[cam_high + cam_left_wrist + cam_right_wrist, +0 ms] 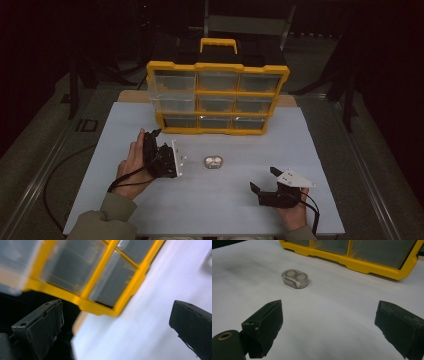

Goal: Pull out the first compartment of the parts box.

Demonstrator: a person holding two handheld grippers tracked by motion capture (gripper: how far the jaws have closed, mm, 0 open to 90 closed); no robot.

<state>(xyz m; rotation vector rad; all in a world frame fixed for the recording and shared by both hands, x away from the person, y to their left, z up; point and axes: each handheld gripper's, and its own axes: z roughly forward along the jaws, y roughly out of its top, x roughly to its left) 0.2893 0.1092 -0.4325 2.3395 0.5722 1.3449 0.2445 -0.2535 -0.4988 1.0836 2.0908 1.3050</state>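
Note:
A small clear oval case (213,161) with two round discs inside lies on the white table (220,210), in front of a yellow organizer (217,66) with clear drawers. My left gripper (159,142) is held on its side left of the case, its jaws toward the organizer's lower left corner. In the left gripper view it (117,312) is open and holds nothing, with the organizer (100,307) blurred ahead. My right gripper (265,180) is open near the front right, aimed at the case. The right gripper view has the case (295,278) ahead of the spread jaws of that gripper (329,310).
The organizer (362,265) stands upright along the far edge of the table, its black-and-yellow handle (218,45) on top. Dark floor and stand legs surround the table. Bare white surface lies between the two grippers and toward the front edge.

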